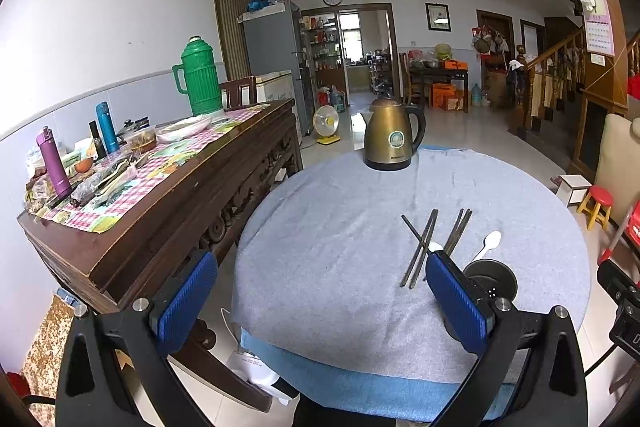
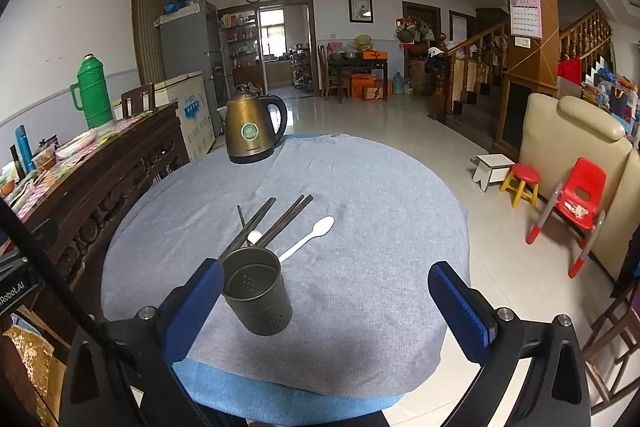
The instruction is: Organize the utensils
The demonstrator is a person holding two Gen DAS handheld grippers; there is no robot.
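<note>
Both the left gripper [image 1: 322,301] and right gripper [image 2: 326,303] are hovering spread wide, holding nothing. On the grey-clothed counter [image 2: 380,187], dark chopsticks [image 2: 260,223] and a white spoon [image 2: 310,237] are lying at frame center, just above the perforated metal holder [image 2: 258,293], which is standing upright beside the right gripper's left finger.
</note>
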